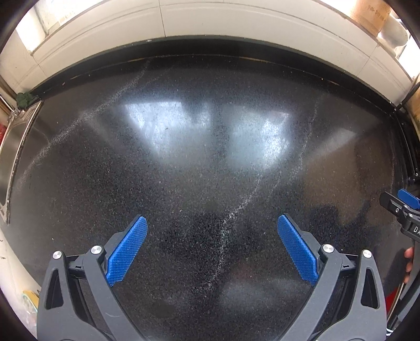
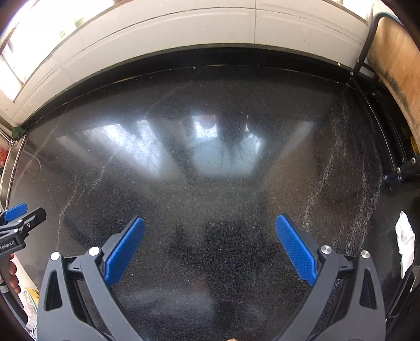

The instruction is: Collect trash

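Your left gripper [image 1: 212, 225] hovers over the black speckled table [image 1: 210, 147] with its blue pads [image 1: 128, 249] spread wide; nothing lies between them and they touch nothing. Your right gripper [image 2: 210, 227] stands likewise, blue pads [image 2: 295, 248] set far apart, empty and clear of the surface. Each gripper shows at the edge of the other's view, so the two sit side by side. The trash visible is a crumpled white paper [image 2: 405, 245] at the far right edge of the right wrist view, to the right of your right gripper and apart from it; whether it rests on the table cannot be told. A steel sink [image 1: 15, 147] borders the table on the left, and white tiled wall [image 1: 210, 23] runs behind it.
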The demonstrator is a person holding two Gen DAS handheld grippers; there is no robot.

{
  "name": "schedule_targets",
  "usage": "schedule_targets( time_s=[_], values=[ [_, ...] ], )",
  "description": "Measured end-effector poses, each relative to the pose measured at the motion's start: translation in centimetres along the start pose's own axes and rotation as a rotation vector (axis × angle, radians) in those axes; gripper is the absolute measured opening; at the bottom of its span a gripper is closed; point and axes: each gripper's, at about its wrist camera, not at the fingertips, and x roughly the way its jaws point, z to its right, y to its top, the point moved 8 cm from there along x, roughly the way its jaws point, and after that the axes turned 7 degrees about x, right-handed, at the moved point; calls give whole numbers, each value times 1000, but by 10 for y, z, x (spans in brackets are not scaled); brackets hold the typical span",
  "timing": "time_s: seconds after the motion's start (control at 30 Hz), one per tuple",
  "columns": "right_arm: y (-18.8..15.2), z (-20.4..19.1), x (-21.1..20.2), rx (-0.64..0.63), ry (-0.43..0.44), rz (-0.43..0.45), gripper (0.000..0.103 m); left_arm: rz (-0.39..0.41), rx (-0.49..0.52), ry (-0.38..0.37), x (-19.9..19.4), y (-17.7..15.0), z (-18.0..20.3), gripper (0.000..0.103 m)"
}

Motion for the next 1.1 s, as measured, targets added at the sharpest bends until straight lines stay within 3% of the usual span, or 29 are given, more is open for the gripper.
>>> schedule_targets(
  time_s=[1.1],
  values=[
    [-12,-2,20,18,-34,-45,96,-22,14,-42,7,3,-3,97]
  ],
)
